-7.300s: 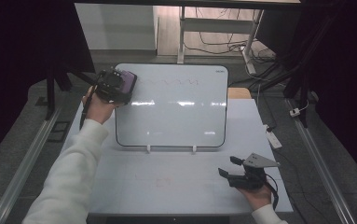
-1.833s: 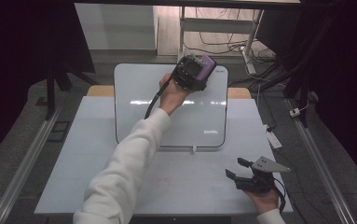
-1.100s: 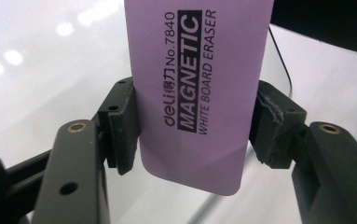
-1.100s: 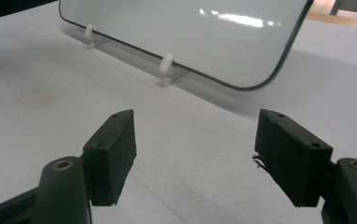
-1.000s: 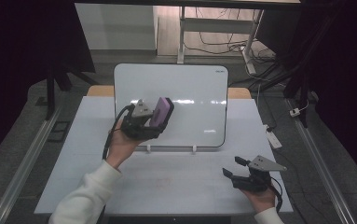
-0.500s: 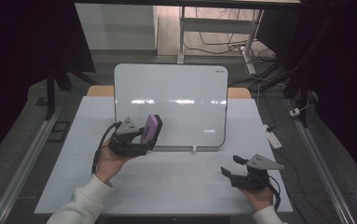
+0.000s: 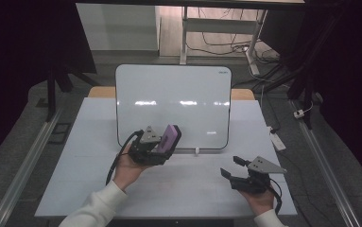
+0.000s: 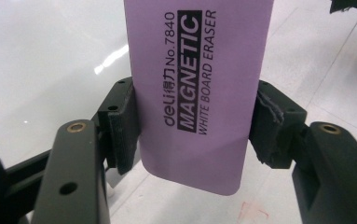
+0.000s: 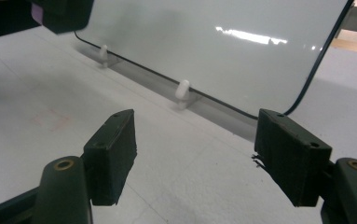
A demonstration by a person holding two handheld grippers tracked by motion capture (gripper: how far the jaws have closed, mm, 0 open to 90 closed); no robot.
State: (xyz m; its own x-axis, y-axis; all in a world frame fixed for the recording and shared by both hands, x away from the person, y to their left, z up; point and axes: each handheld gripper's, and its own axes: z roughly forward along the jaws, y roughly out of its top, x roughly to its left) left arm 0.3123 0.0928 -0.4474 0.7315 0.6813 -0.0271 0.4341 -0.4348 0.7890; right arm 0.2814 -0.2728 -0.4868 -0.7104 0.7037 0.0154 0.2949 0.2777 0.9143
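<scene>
1. right now the left gripper (image 7: 162,142) is clamped on a purple eraser (image 8: 197,88), its two pads pressing the eraser's long edges; the print reads "magnetic white board eraser".
2. from the high view, the eraser (image 7: 170,138) sits tilted just in front of the lower edge of the whiteboard (image 7: 174,101), above the white table (image 7: 74,156); whether it touches the board i cannot tell.
3. in the left gripper view, the eraser's top end is cut off by the frame, and its felt side is turned away and hidden.
4. the right gripper (image 7: 230,168) is low over the table near the front right corner, well apart from the eraser, with its jaws standing apart and nothing between them.
5. through the right gripper (image 9: 195,154) view, bare table lies between the pads; beyond, the whiteboard (image 9: 204,51) stands on small white pegs (image 9: 182,89), its top edge out of frame.
6. a dark blurred shape in that view's upper left corner is the other gripper, too cropped to read.
7. the person's sleeve (image 7: 93,208) is cut off at the bottom edge.
8. a faint reddish smudge (image 9: 50,120) marks the table, hard to make out.
</scene>
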